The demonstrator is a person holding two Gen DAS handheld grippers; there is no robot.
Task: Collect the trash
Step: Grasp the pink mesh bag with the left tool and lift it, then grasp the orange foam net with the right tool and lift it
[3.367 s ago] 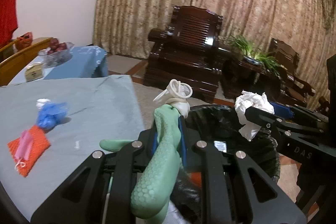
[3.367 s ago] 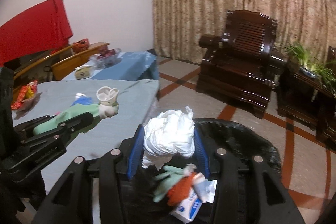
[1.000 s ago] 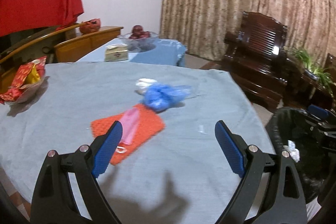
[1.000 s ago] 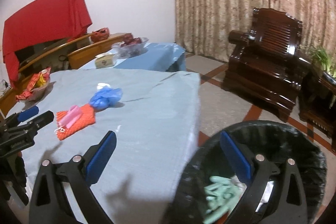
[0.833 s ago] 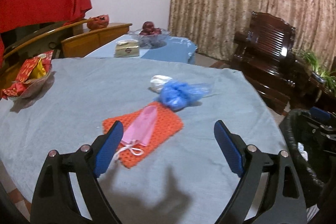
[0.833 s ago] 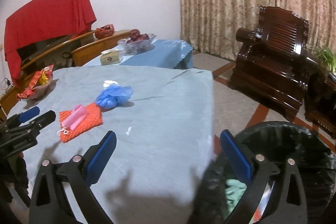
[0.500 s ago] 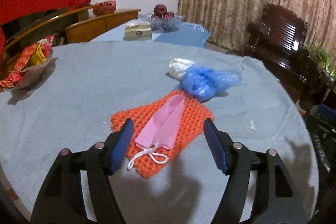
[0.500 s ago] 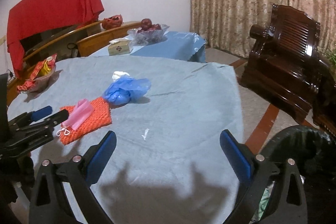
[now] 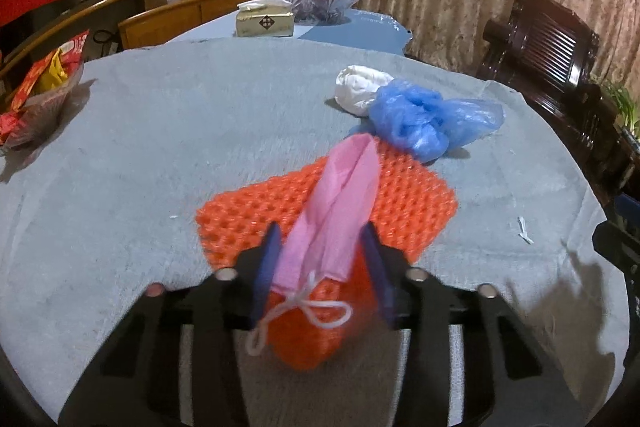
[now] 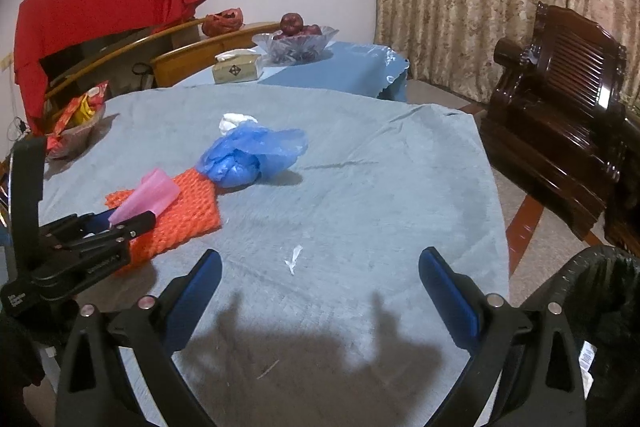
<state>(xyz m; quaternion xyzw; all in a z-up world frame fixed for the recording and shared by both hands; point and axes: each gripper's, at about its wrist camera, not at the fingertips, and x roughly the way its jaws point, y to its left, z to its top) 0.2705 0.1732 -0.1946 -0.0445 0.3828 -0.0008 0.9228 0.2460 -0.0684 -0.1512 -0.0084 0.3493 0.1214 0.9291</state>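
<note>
Your left gripper [image 9: 322, 267] is low over the bench [image 9: 160, 147], aimed forward and a bit down, fingers [image 9: 266, 267] nearly together on either side of the near end of the pink mask [image 9: 340, 211]; can't tell whether the pads press it. The mask lies on the orange foam net [image 9: 404, 203], its long axis running away from you toward the blue plastic bag [image 9: 424, 119], white ear loop [image 9: 308, 307] at the near end between the fingers. The near corner of the net sits under the fingers too. White crumpled tissue [image 9: 360, 91] is just behind the bag, touching it.

Your right gripper [image 10: 320, 291] hovers above the near bench edge, level, pointing across the bench, fingers [image 10: 448, 291] wide apart with nothing between them. A small white paper scrap [image 10: 293, 257] lies on the cloth ahead of it. Black-lined trash bin [image 10: 600, 291] is at lower right, off the bench edge. From this view the left gripper [image 10: 120, 221] shows on the mask at the left
</note>
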